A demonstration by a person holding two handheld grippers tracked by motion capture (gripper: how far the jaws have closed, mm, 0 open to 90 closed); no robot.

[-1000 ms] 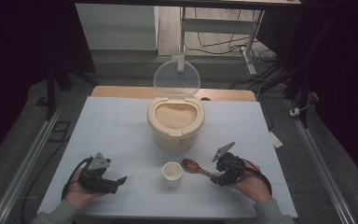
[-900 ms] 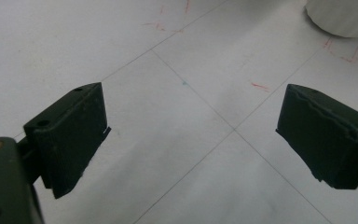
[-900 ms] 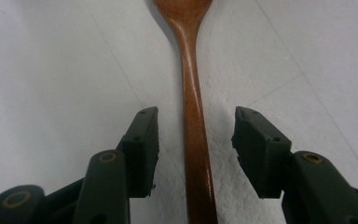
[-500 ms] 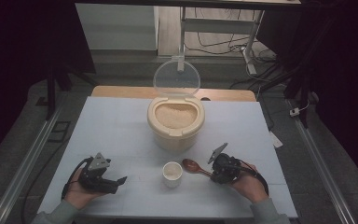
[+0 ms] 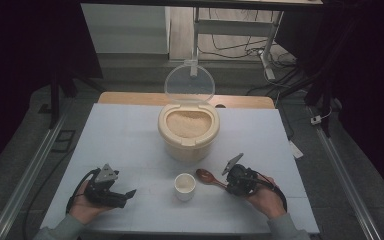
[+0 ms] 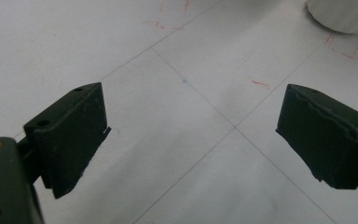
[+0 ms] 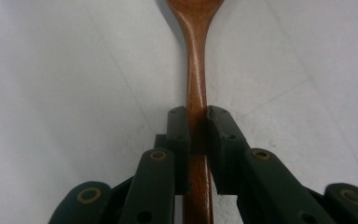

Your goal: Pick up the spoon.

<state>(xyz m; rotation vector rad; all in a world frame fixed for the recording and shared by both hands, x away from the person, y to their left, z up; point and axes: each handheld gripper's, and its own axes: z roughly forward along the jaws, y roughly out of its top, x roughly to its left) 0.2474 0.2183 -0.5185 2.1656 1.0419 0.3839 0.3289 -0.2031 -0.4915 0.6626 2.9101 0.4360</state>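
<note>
**Spoon handle clamped in the right hand-held gripper**

The wooden spoon [image 7: 196, 74] lies on the desk [image 5: 130, 130], its handle pinched between the jaws of the right hand-held gripper [image 7: 196, 126], bowl pointing ahead of it. Just beyond the bowl stands a small white cup [image 5: 185, 185]; farther off, the open rice container [image 5: 188, 131]. The left hand-held gripper [image 6: 191, 135], well apart from the spoon, has its jaws spread wide over bare desk.

A lab: white bench [image 5: 130, 135] marked with red ticks, metal rails beside it, dark curtains around it, loose cables [image 5: 230, 30] on the floor behind it.
</note>
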